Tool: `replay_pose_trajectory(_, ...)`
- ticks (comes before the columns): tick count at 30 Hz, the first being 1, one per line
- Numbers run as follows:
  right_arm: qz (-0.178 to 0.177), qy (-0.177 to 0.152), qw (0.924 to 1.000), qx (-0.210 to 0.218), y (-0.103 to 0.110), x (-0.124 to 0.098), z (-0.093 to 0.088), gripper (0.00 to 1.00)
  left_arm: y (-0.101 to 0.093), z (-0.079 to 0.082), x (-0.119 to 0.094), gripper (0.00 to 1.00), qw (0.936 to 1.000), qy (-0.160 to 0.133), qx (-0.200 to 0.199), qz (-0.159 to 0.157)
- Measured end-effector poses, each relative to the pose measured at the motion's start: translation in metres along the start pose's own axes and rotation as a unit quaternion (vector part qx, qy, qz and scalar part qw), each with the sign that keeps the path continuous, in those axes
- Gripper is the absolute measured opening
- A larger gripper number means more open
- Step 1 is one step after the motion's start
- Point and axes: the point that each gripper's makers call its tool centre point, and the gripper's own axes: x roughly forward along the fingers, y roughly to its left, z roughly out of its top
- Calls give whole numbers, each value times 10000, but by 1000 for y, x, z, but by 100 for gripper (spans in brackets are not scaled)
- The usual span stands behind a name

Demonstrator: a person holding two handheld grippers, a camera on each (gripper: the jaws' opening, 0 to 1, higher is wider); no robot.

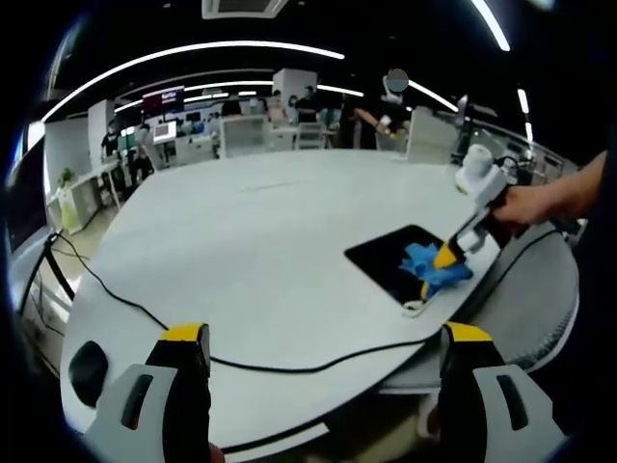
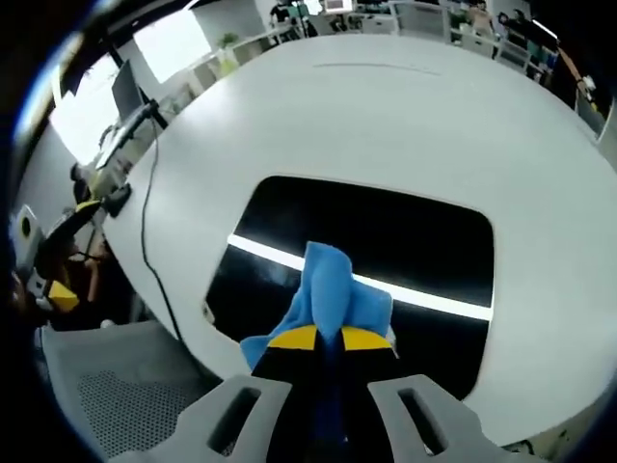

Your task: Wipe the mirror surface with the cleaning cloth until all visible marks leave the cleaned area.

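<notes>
Right tongs [image 2: 328,340] pinch the blue cleaning cloth [image 2: 333,289] against the dark mirror [image 2: 424,241] on the white bench [image 2: 386,116]; left tongs [image 1: 323,338] gape wide, seemingly well short of the mirror.

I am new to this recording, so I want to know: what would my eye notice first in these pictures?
First, the bright blue cleaning cloth, pinched in the right tool and pressed on the dark mirror, which reflects a ceiling light strip. The mirror lies flat near the edge of a big white table. The left tool hangs open, off the table's near edge where a black cable runs.
</notes>
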Motion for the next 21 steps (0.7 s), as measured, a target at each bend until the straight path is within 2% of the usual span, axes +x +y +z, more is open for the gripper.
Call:
replay_pose_trajectory(7, 93, 23, 9999, -106, 16, 6, 6, 2, -5, -2, 0, 100, 10000, 8, 12, -35)
replay_pose_trajectory(21, 302, 84, 9985, -449, 53, 19, 17, 2, 3, -5, -4, 100, 10000, -13, -57, 59)
